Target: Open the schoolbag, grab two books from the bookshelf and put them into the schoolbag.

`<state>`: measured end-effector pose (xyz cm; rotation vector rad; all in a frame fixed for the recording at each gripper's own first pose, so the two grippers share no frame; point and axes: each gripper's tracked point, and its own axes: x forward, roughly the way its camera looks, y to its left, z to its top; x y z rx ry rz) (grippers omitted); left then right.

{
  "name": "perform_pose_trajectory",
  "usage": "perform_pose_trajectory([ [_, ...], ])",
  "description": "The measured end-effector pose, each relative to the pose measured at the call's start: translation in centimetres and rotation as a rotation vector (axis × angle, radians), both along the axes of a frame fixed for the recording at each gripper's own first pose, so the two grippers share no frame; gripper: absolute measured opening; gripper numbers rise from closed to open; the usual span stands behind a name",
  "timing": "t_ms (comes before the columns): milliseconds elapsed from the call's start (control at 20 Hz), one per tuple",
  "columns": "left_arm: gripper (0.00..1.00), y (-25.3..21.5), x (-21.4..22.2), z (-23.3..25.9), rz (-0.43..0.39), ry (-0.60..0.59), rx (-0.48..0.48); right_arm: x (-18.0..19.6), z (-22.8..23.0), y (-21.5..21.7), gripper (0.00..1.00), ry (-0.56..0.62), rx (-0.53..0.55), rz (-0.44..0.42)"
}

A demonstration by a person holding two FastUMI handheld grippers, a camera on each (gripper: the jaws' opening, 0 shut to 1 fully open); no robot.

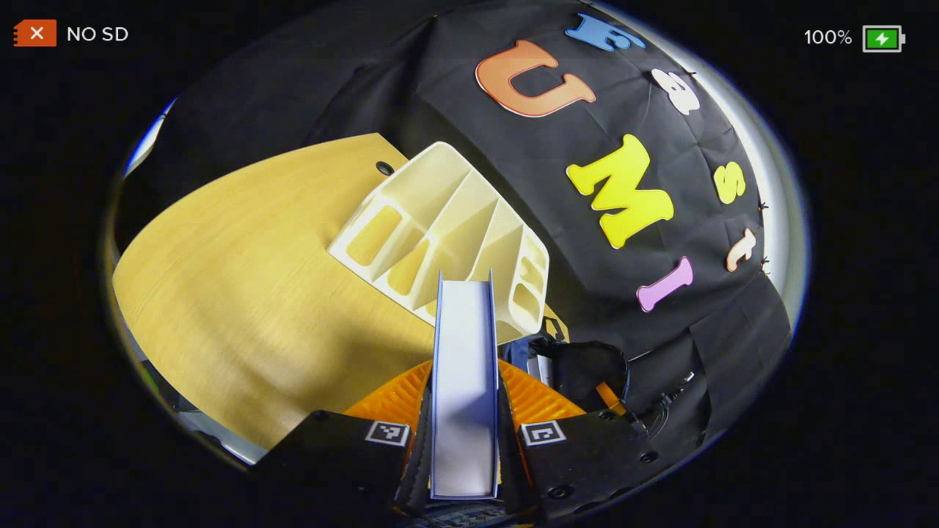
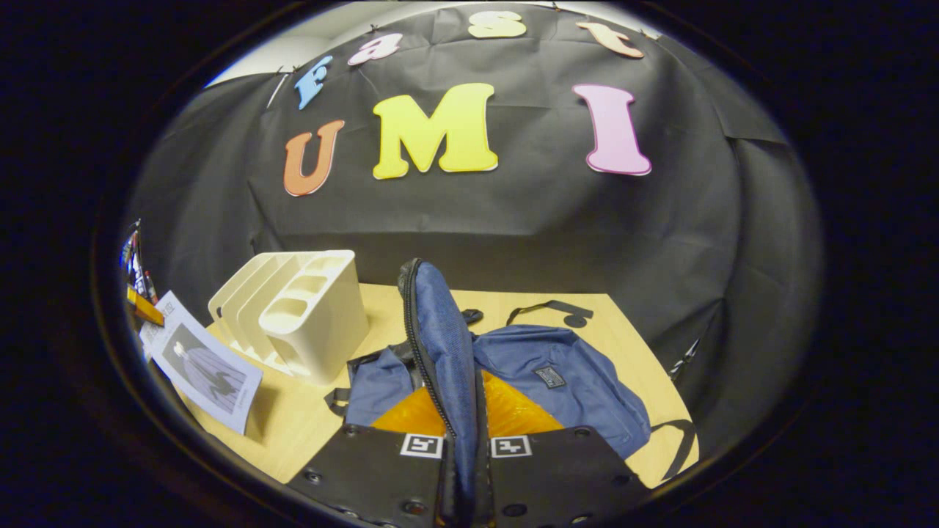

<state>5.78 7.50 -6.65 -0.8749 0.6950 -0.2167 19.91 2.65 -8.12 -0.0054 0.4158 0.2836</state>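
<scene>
My left gripper [image 1: 463,411] is shut on a thin book [image 1: 463,330], held edge-on and upright in front of the cream bookshelf [image 1: 440,220]. The right gripper view shows that same book [image 2: 205,370] at the far left, cover facing me, above the table. My right gripper [image 2: 463,447] is shut on the zip-edged flap [image 2: 440,330] of the blue schoolbag [image 2: 565,381] and holds the flap up. The bag lies flat on the table to the right of the bookshelf [image 2: 308,315], whose visible slots hold nothing. The bag's inside is hidden.
The light wooden table [image 1: 242,293] stretches left of the bookshelf and ends at the black cloth wall. A bag strap [image 2: 546,306] lies behind the bag, and another strap [image 2: 678,440] loops near the table's [image 2: 293,418] right edge.
</scene>
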Motion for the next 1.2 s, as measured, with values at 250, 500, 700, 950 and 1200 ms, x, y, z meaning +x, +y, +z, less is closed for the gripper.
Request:
perform_pose_trajectory([
  [250, 0.41, -4.0, 0.6, 0.9, -0.031, -0.049, -0.109, 0.3, 0.3, -0.3, 0.09, 0.011, 0.004, -0.011],
  [500, 0.41, -9.0, 2.2, 0.7, -0.096, -0.056, -0.186, 0.6, 0.7, -0.6, 0.09, 0.016, -0.024, -0.009],
  [700, 0.41, -13.5, 4.1, 1.4, -0.136, -0.069, -0.237, 1.1, 1.2, -0.8, 0.09, 0.038, -0.004, -0.01],
  [950, 0.41, -19.5, 7.5, 0.8, -0.162, -0.063, -0.25, 1.4, 2.8, -1.1, 0.1, 0.0, 0.014, -0.002],
  [1200, 0.41, -25.1, 9.9, 0.6, -0.173, -0.037, -0.306, 1.1, 3.1, -0.9, 0.09, -0.02, 0.004, 0.018],
])
